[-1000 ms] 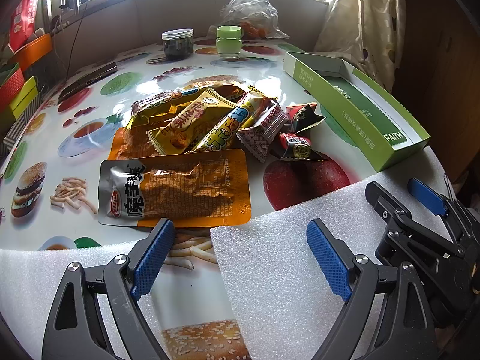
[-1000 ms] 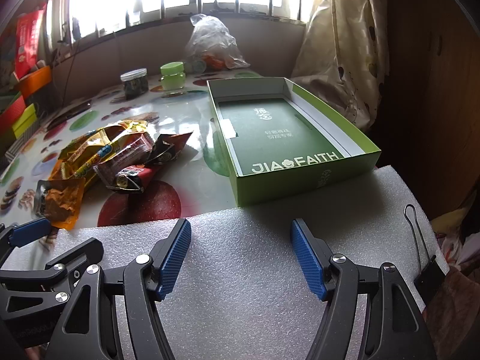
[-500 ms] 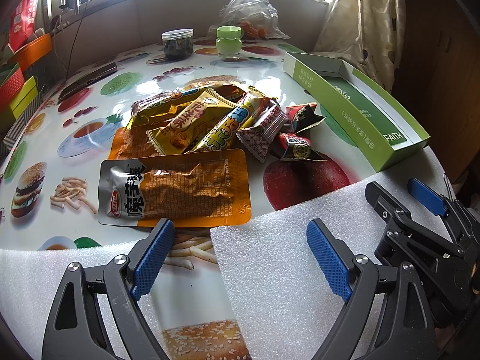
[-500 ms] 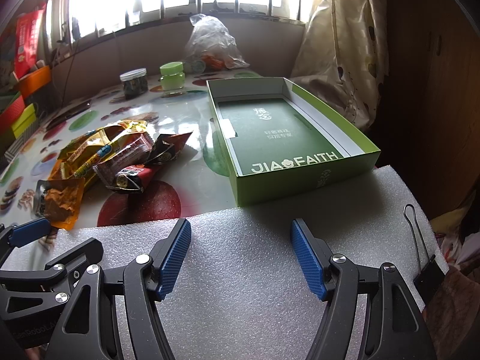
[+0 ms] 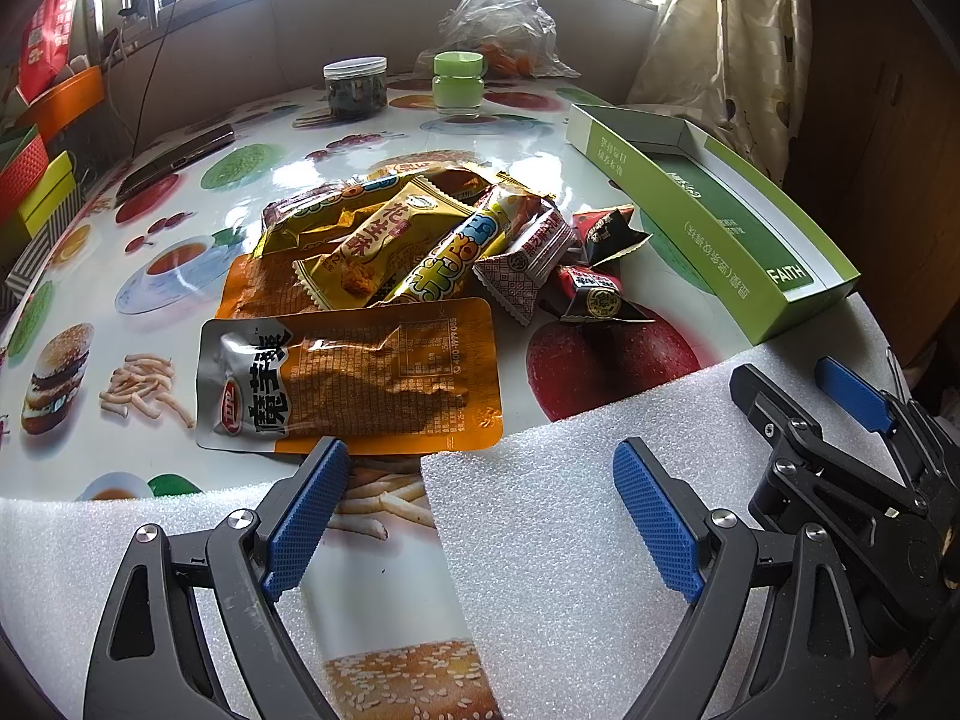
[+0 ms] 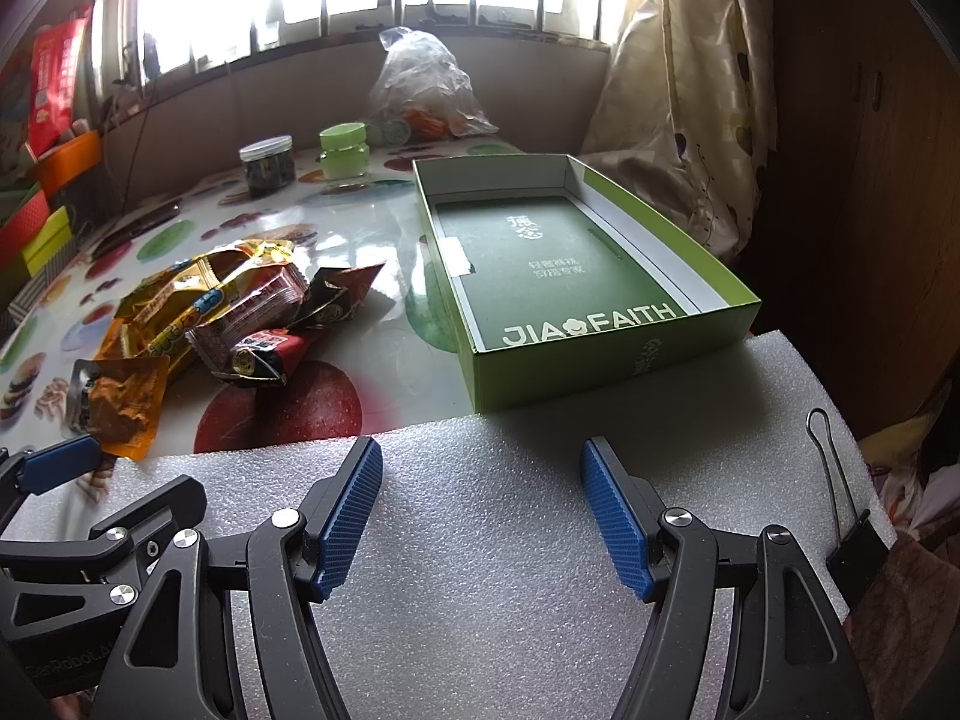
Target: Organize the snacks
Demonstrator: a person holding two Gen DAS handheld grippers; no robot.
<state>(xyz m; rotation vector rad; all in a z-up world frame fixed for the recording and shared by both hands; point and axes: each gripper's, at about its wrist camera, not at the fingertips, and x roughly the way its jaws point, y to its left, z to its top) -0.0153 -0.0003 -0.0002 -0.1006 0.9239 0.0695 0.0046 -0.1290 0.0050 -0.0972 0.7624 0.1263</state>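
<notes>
Both grippers are held low at the near edge of the worktop (image 5: 540, 138), over sheets of white foam (image 6: 510, 540), and nothing is gripped by either. The jaws of the left gripper (image 5: 480, 516) are seen wide apart, with the foam edge and a printed picture of fries between them. The jaws of the right gripper (image 6: 480, 516) are also apart, with only foam below them. The snacks (image 5: 414, 252) are piled in the middle of the worktop, ahead of the left gripper. An orange pouch (image 5: 360, 384) is laid flat at the near side of the pile, its near edge just beyond the left gripper's left fingertip. Behind it, yellow packets (image 5: 372, 240) are stacked across each other, and a red-and-white packet (image 5: 528, 258) is leaned against them. Two small dark wrapped sweets (image 5: 594, 294) are placed at the right of the pile (one is touching the red-and-white packet). A green box (image 6: 612, 372) is set open to the right of the snacks, well apart from them, and it is seen empty in the right wrist view, with only printed text on its floor. At the far side of the worktop, two jars (image 5: 459, 81) and a plastic bag (image 5: 498, 12) are seen. A black binder clip (image 6: 852, 552) is fixed on the foam at the right edge.
</notes>
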